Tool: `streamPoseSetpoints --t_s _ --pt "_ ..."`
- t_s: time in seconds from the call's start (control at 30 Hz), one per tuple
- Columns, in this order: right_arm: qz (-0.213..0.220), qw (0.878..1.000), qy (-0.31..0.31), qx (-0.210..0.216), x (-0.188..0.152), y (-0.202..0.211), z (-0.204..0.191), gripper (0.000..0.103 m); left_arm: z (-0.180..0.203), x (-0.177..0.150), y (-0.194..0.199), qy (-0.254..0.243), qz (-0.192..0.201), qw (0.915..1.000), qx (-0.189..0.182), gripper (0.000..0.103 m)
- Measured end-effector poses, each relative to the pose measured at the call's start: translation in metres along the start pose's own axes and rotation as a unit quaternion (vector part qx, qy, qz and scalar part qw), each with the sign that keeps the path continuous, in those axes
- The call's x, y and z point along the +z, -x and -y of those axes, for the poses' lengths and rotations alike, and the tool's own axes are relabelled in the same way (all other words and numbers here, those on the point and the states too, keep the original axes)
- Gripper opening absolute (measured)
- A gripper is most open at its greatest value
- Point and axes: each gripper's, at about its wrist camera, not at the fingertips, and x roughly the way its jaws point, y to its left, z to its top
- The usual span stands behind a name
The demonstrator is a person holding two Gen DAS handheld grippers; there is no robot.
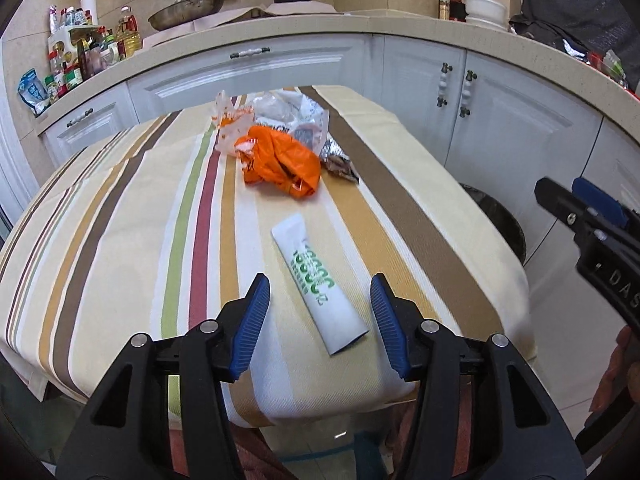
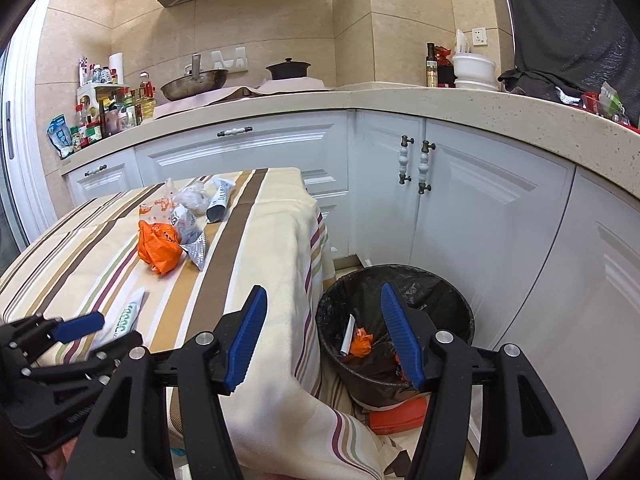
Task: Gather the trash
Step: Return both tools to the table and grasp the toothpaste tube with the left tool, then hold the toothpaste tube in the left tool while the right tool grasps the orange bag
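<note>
both grippers gape: left gripper (image 1: 318, 312) straddles white tube (image 1: 318, 285), right gripper (image 2: 322, 332) above bin (image 2: 456, 304).

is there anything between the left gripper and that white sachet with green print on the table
Nothing visible. The left gripper is open, and the white sachet lies flat on the striped tablecloth between its fingers. The orange wrapper sits farther back.
</note>
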Motion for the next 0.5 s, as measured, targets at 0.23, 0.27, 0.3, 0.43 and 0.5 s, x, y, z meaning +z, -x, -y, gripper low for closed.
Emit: streamPoseSetpoints --t_s 0.23,0.27,0.3,0.43,0.5 --pt "-0.002 1.0 0.0 0.002 -0.002 0.0 -0.003 0.059 -0.011 -0.004 -0.004 0.023 0.004 0.9997 -0.005 0.042" --pt "-0.002 1.0 0.001 0.003 -0.002 -0.001 -0.004 0.059 -0.013 -0.004 -0.004 0.024 0.005 0.9997 -0.006 0.038" --pt "-0.003 1.0 0.002 0.003 -0.002 -0.002 -0.005 0.059 -0.015 -0.004 -0.005 0.023 0.007 0.9997 -0.006 0.032" --pt "-0.005 1.0 0.007 0.008 -0.002 -0.005 -0.011 0.059 -0.017 -0.004 -0.005 0.016 0.01 0.9997 -0.018 0.016" --pt "-0.008 1.0 0.011 0.011 -0.001 -0.008 -0.015 0.059 -0.018 -0.003 -0.005 0.014 0.011 0.9996 -0.021 0.014"
